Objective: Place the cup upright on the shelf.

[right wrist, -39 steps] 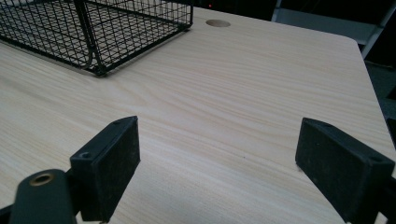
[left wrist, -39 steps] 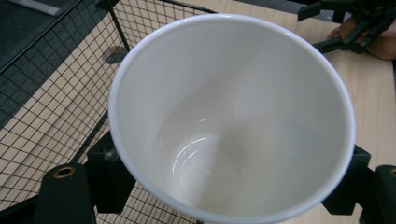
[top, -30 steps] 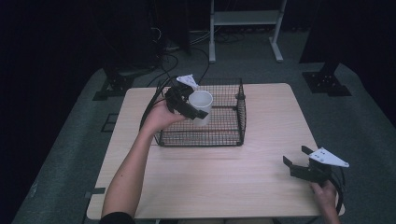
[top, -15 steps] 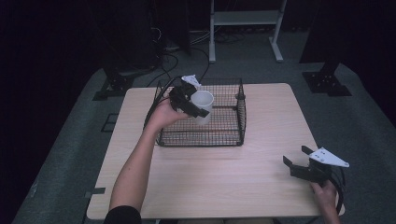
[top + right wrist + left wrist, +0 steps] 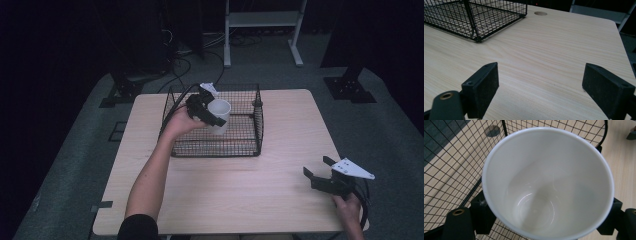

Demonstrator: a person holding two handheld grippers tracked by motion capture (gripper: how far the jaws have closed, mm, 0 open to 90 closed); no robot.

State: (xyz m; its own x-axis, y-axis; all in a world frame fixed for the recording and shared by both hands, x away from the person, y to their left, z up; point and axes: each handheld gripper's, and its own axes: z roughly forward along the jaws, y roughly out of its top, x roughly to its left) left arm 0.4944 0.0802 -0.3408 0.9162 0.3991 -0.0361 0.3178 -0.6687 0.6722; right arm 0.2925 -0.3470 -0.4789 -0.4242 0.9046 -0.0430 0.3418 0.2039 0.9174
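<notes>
A white cup [image 5: 220, 116] is held over the inside of a black wire basket [image 5: 216, 149] by my left gripper [image 5: 211, 113], which is shut on its sides. In the left gripper view the empty cup [image 5: 544, 185] faces me mouth-first, a black jaw pressed on either side, and the basket mesh [image 5: 446, 170] lies behind it. I cannot tell whether the cup touches the basket floor. My right gripper [image 5: 320, 174] rests low at the table's front right, open with nothing between its jaws. The right gripper [image 5: 545, 87] points across bare wood toward the basket [image 5: 474, 17].
The light wooden table [image 5: 225, 195] carries the basket at its back middle. A round cable hole [image 5: 540, 13] sits past the basket corner. Dark floor, cables and a white stand [image 5: 262, 20] lie behind the table.
The left gripper has shifted the cup slightly lower and rightward within the basket. The right gripper has stayed still.
</notes>
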